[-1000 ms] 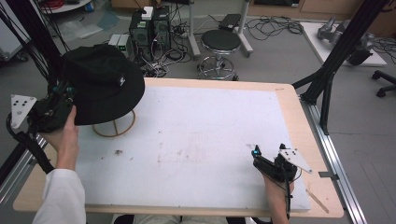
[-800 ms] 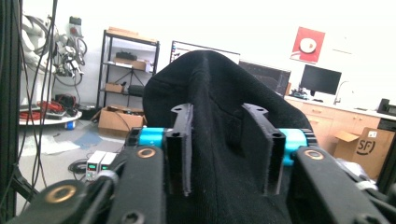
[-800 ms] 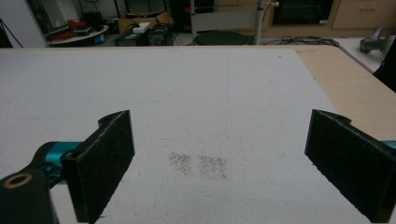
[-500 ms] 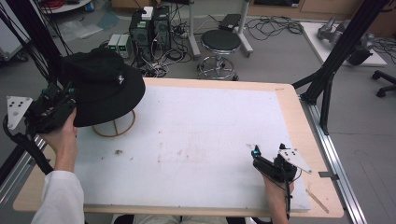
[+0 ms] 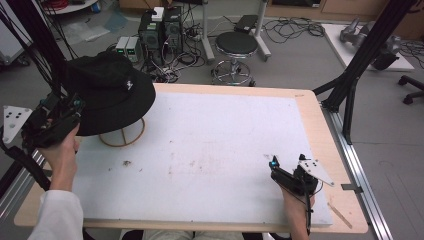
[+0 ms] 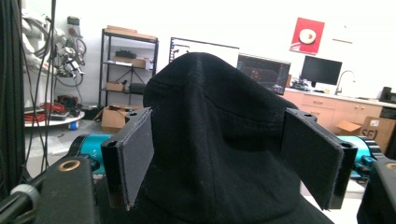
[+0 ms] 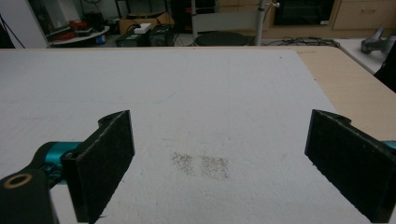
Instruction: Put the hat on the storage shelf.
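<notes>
Black hat (image 5: 107, 97) on wire stand (image 5: 122, 136), table's (image 5: 310, 107) far-left corner; placing looks done. L gripper (image 6: 224, 163) jaws just opening, straddling hat w/o pressing. R gripper (image 7: 219, 163) spread, idle near right edge. Left: back L off.

Left hand-held gripper (image 5: 75, 107): black body, teal parts near the jaws, grey three-cornered plate with small dark holes, black cable trailing down. Jaws are flat black blocks with dark fabric-like pads and screw holes on top. Brass-coloured ring on the body. Right hand-held gripper (image 5: 272, 165): same black build, teal tip, grey plate, black cable. White sleeve on the left arm.
</notes>
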